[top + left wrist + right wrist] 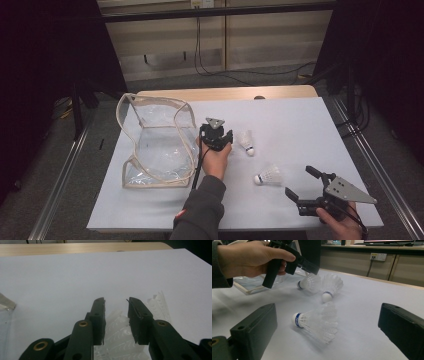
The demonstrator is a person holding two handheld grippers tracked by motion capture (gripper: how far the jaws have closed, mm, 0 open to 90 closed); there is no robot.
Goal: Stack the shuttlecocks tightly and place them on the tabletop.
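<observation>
Three shuttlecocks lie on the white table (300, 130), right of a clear zip bag (155, 145) that stands open at the left. The likely failure is crushing: the left tongs (116, 302) straddle the feather skirt of the first shuttlecock (120, 337), and a firm squeeze there could bend or split the feathers; a light squeeze could let the skirt slip out on the way to the bag. A second risk is a knock, since the second shuttlecock (246, 142) lies just beside the first and could be pushed away as the tongs lift. The bag's soft rim sags, so a drop aimed at it may catch on the edge. Left tongs: jaws partly closed, a gap between the tips, the white skirt between them low down; whether the pads already press on it cannot be told from these views. Right tongs (301, 181): spread wide, empty, held near the table's near right corner, aimed at the third shuttlecock (317, 321), which lies on its side between the jaws' line of sight but apart from them.
</observation>
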